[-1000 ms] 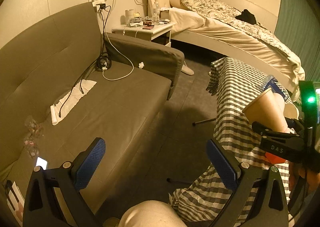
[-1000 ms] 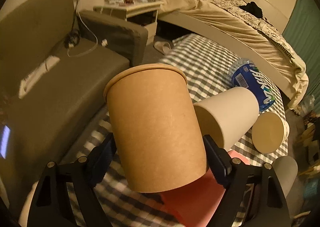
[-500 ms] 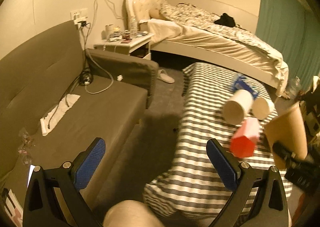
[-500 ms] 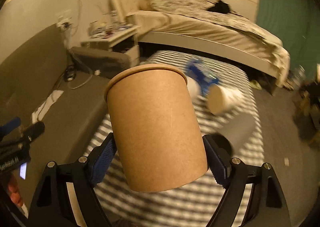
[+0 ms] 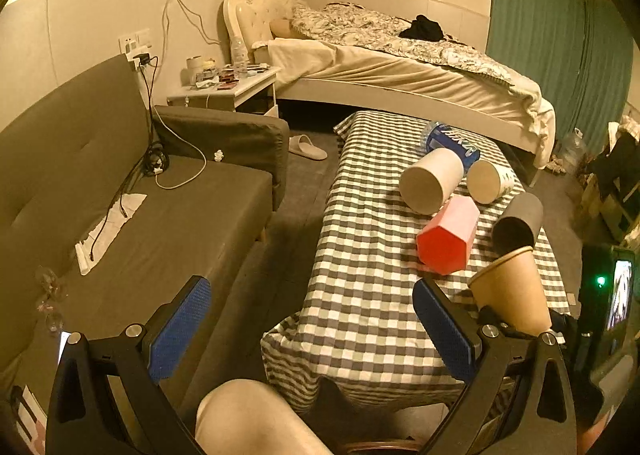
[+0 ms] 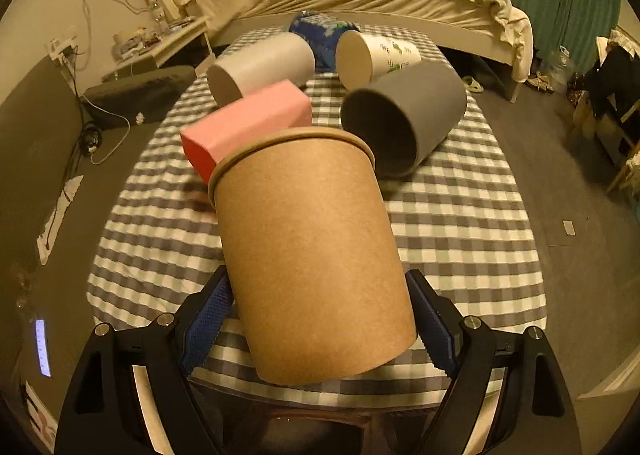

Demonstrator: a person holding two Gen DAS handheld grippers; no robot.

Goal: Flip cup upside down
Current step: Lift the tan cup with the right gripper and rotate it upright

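My right gripper [image 6: 320,331] is shut on a brown paper cup [image 6: 312,247], held in the air over the near end of the checked table [image 6: 460,223], rim pointing away and up. The same cup [image 5: 512,295] shows at the right of the left wrist view, tilted, with the right gripper below it. My left gripper [image 5: 312,327] is open and empty, near the table's front left corner above the floor and my knee.
On the table lie a grey cup [image 6: 404,115], a pink-red hexagonal cup [image 6: 248,123], a white cup [image 6: 260,67], a printed white cup [image 6: 376,55] and a blue-labelled bottle [image 6: 320,31]. A grey sofa [image 5: 132,191] stands left, a bed [image 5: 400,67] behind.
Both grippers have swung from the sofa side to face the table. The brown cup stays in the right gripper and now sits lower over the table's near end.
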